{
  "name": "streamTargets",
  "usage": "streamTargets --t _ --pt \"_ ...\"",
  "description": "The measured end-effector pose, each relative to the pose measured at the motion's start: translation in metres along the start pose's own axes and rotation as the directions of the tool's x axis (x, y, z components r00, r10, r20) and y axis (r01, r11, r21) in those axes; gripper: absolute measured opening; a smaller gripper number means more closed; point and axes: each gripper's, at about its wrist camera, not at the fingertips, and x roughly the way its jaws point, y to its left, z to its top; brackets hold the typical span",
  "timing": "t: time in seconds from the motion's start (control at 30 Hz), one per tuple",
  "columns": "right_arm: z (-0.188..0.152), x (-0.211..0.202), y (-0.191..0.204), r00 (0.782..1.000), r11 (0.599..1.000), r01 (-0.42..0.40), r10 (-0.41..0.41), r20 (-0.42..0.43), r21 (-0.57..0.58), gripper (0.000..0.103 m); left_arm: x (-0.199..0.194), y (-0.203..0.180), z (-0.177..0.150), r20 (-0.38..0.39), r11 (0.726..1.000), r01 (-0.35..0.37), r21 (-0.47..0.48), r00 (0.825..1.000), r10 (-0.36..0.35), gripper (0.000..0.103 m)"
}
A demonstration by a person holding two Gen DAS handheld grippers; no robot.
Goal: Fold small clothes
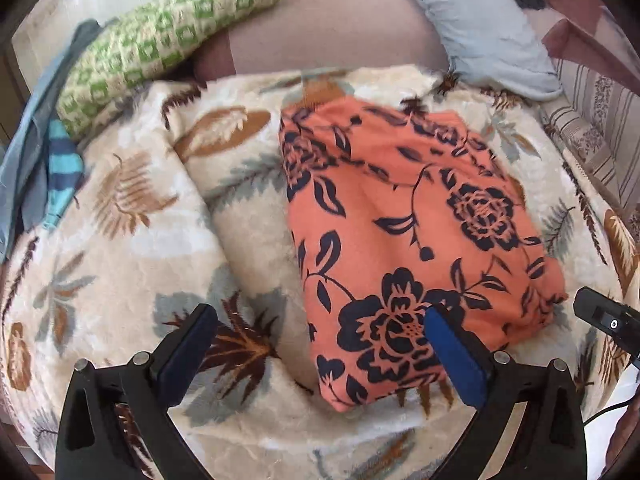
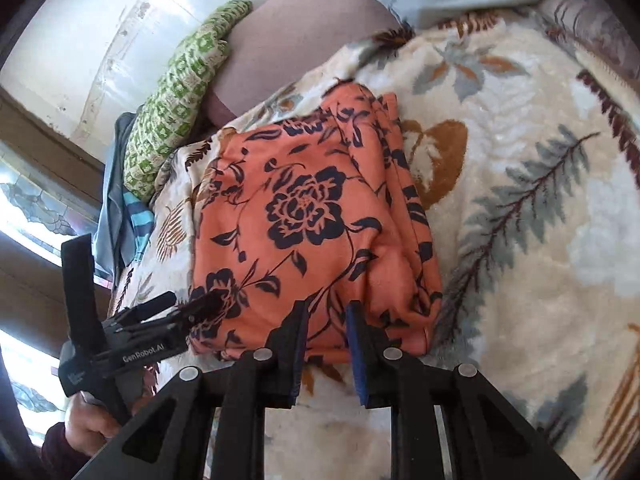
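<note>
Folded orange garment (image 1: pixel 404 240) lies square-edged on blanket (image 1: pixel 120 280), bare blanket around.

I am holding my left claw (image 1: pixel 318 322) tilted downward with its fingers (image 1: pixel 454 354) spread as wide as they go, nothing between them. My right claw (image 2: pixel 326 318) is also pointing downward, its fingers (image 2: pixel 296 340) standing close together with a narrow gap. My left hand (image 2: pixel 86 420) is gripping its handle.

Daylit bed (image 1: pixel 120 240) – white wall (image 2: pixel 100 40), window (image 2: pixel 24 200).
</note>
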Motion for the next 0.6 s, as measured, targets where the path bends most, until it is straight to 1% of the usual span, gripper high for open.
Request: streamTargets --t 0.07,0.1,0.17,0.2,0.27,0.3,0.33,0.4,0.47,0.6 --pt "-0.009 -0.034 0.017 0.997 0.997 0.009 -0.004 0.073 -0.071 0.023 -0.04 0.0 -0.009 0.09 1.0 -0.016 0.012 0.996 0.015 0.103" --pt "-0.013 -0.052 0.024 0.994 0.995 0.01 0.0 0.11 -0.096 0.023 -0.061 0.0 -0.015 0.138 0.999 -0.029 0.014 0.99 0.026 0.103" --pt "-0.021 -0.082 0.043 0.984 0.989 0.034 -0.008 0.177 -0.142 0.023 -0.098 0.0 -0.027 0.224 0.998 -0.056 0.024 0.973 0.049 0.103" --pt "-0.025 -0.096 0.052 0.979 0.985 0.05 -0.016 0.206 -0.163 0.028 -0.113 0.0 -0.032 0.257 0.996 -0.078 0.031 0.964 0.068 0.103" --pt "-0.038 -0.12 0.067 0.967 0.979 0.076 -0.027 0.253 -0.187 0.051 -0.14 -0.001 -0.04 0.304 0.99 -0.134 0.033 0.945 0.118 0.103" --pt "-0.043 -0.13 0.075 0.959 0.979 0.073 -0.017 0.284 -0.189 0.071 -0.153 -0.001 -0.045 0.328 0.988 -0.155 0.027 0.935 0.137 0.103" --pt "-0.05 -0.141 0.082 0.95 0.979 0.062 0.002 0.313 -0.196 0.075 -0.164 0.0 -0.047 0.348 0.986 -0.168 0.019 0.925 0.151 0.103" --pt "-0.062 -0.158 0.096 0.942 0.975 0.068 0.007 0.336 -0.212 0.075 -0.186 0.001 -0.058 0.379 0.985 -0.175 0.005 0.911 0.16 0.103" --pt "-0.072 -0.17 0.111 0.933 0.968 0.095 -0.005 0.359 -0.232 0.075 -0.206 0.004 -0.066 0.396 0.984 -0.175 -0.016 0.903 0.167 0.103" --pt "-0.087 -0.188 0.134 0.922 0.955 0.109 0.008 0.388 -0.277 0.075 -0.238 0.013 -0.075 0.433 0.984 -0.167 -0.069 0.883 0.18 0.103"
